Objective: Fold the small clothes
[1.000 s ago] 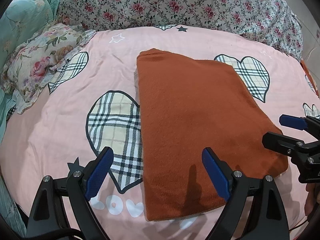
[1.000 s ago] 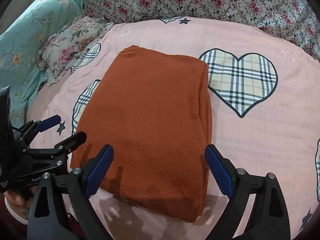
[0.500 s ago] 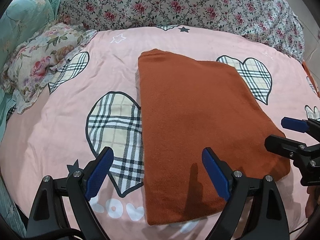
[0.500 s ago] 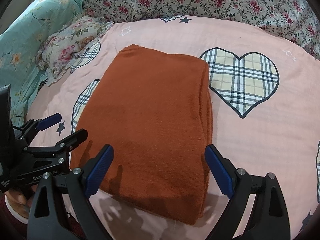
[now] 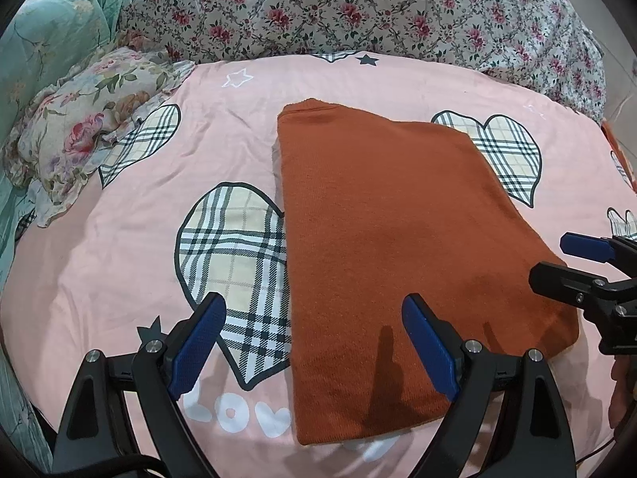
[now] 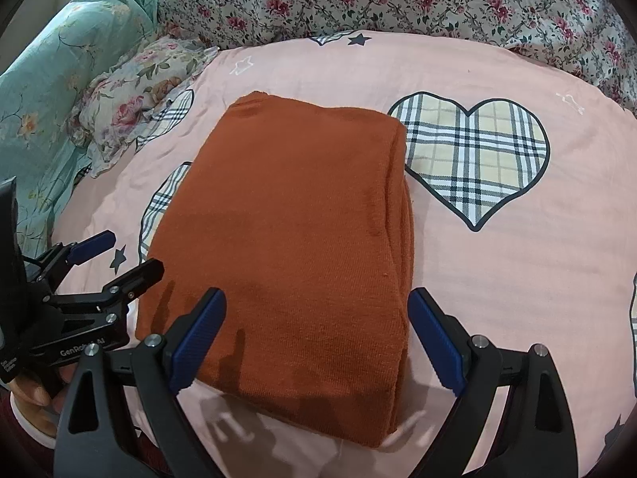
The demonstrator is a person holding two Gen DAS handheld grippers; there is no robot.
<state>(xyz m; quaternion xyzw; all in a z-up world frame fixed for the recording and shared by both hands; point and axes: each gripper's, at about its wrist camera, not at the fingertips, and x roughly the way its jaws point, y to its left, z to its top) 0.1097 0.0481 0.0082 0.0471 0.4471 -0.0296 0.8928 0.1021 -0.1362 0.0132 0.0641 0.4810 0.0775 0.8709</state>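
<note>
A rust-orange garment (image 5: 390,239) lies folded into a flat rectangle on the pink bedsheet (image 5: 119,239); it also shows in the right wrist view (image 6: 294,231). My left gripper (image 5: 314,346) is open and empty, hovering over the garment's near left edge. My right gripper (image 6: 318,338) is open and empty over the garment's near right edge. Each gripper shows in the other's view: the right one at the garment's right corner (image 5: 565,263), the left one at its left corner (image 6: 115,255).
A floral quilt (image 5: 358,12) is heaped along the far side of the bed. A small floral pillow (image 5: 83,123) and a teal blanket (image 5: 40,51) lie at the left. The pink sheet carries plaid heart prints (image 6: 473,155).
Both grippers have drifted slightly nearer to the garment's near edge. The garment has not moved and both grippers stay open.
</note>
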